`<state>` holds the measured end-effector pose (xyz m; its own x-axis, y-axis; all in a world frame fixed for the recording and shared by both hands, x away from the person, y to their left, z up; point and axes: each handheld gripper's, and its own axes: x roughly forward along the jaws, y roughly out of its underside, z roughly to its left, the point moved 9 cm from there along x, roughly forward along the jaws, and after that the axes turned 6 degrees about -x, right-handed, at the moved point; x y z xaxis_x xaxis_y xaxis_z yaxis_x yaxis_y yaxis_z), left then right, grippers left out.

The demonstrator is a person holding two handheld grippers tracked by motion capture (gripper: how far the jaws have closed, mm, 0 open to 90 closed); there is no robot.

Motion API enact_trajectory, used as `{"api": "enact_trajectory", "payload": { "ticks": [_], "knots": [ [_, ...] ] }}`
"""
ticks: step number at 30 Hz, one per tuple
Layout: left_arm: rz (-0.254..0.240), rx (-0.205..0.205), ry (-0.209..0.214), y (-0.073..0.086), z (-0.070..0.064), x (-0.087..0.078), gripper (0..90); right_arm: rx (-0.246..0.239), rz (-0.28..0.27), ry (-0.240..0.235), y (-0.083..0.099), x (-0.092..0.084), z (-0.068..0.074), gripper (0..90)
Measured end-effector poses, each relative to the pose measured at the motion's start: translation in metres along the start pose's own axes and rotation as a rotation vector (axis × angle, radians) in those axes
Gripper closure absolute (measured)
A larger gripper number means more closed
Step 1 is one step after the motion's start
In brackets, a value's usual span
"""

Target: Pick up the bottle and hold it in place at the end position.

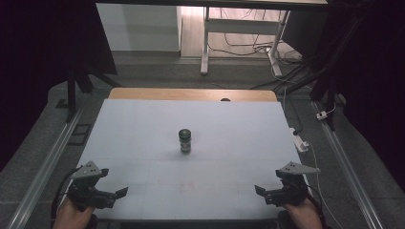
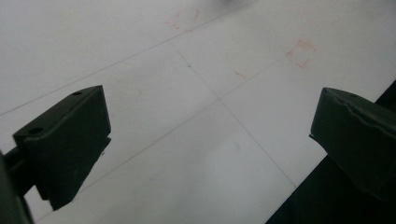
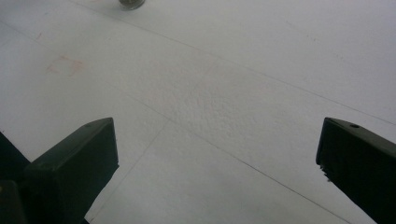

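— Where's the jar (image 1: pixel 185 140)?

— Upright in the middle of the bench (image 1: pixel 143 124), well apart from both tongs. The left tongs (image 1: pixel 116 195) sit at the near left corner and the right tongs (image 1: pixel 260 192) at the near right, each spread wide and holding nothing.

— How would you take it?

— I'd reach in with one hand, keep the jaws level, straddle the body below the dark lid, then close gently so it doesn't tip.
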<state>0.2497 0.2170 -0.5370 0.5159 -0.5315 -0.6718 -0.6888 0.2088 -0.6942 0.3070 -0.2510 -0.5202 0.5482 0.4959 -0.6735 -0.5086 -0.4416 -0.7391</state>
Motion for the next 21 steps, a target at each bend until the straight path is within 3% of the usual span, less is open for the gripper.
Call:
{"api": "enact_trajectory", "payload": {
  "ticks": [8,21],
  "knots": [
    [-0.024,0.036,0.079,-0.008,-0.006,0.011,0.0,-0.003,0.005,-0.002,0.0,0.0,0.0,0.0],
    [-0.025,0.049,0.101,-0.023,-0.008,0.035,0.5,-0.015,0.011,0.002,0.0,0.001,0.001,0.0]
  ]
}}
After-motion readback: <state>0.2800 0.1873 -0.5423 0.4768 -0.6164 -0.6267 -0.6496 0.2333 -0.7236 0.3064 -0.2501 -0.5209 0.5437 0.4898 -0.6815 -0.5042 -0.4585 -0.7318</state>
